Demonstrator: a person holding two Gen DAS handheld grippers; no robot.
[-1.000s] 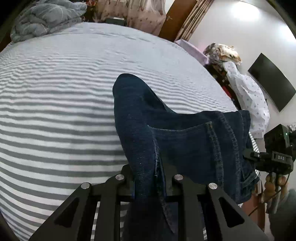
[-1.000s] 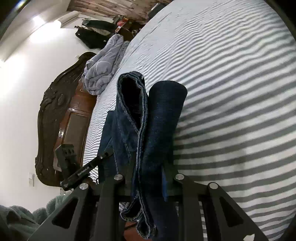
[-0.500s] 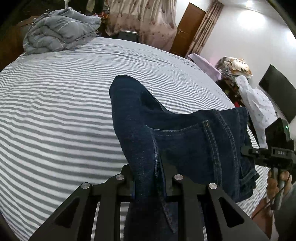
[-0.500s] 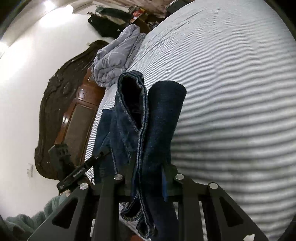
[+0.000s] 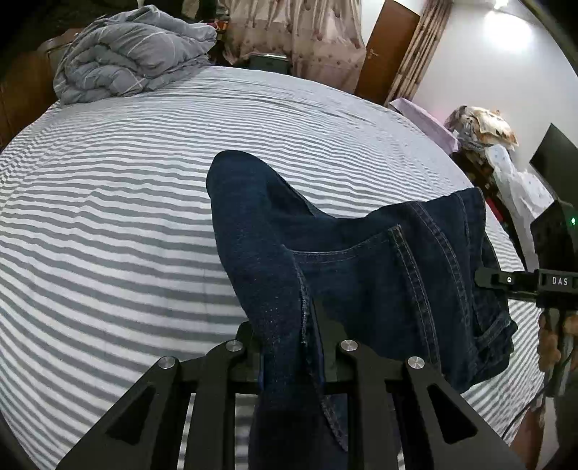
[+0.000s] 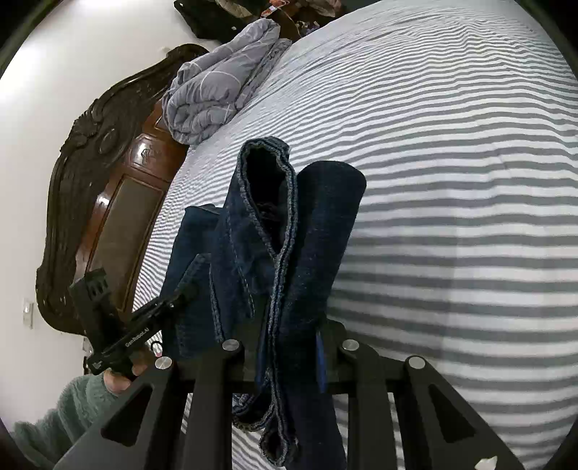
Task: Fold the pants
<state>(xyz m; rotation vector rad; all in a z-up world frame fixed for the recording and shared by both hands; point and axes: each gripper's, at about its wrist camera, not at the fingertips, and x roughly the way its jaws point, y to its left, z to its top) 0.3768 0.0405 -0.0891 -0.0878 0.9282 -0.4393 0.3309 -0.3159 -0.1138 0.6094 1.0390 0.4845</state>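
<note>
A: While both grippers pinch the jeans (image 5: 361, 274), how much bed (image 5: 108, 235) is free?

B: Plenty. The striped sheet runs bare ahead of the left gripper (image 5: 292, 347) out to the duvet (image 5: 130, 68) bundled at the far edge. To the right the bed ends near a heap of clothes (image 5: 505, 162) and a dark screen (image 5: 556, 159).

A: And the jeans?

B: Held up over the sheet, stretched between the two. The left gripper is clamped on a folded edge; the right gripper (image 6: 289, 347) is clamped on bunched denim, one hem gaping open above it.

A: What does each camera add?

B: The left one shows a back pocket, the door (image 5: 386, 50) and the curtain (image 5: 296, 32). The right one shows the carved headboard (image 6: 94, 202) along the bed's left edge and a green sleeve (image 6: 61, 415) behind the other gripper's handle.

A: Any change from a second ago?

B: Both grips look the same. More of the far bed edge and the duvet has come into view in both cameras, and the headboard sits higher in the right one.
</note>
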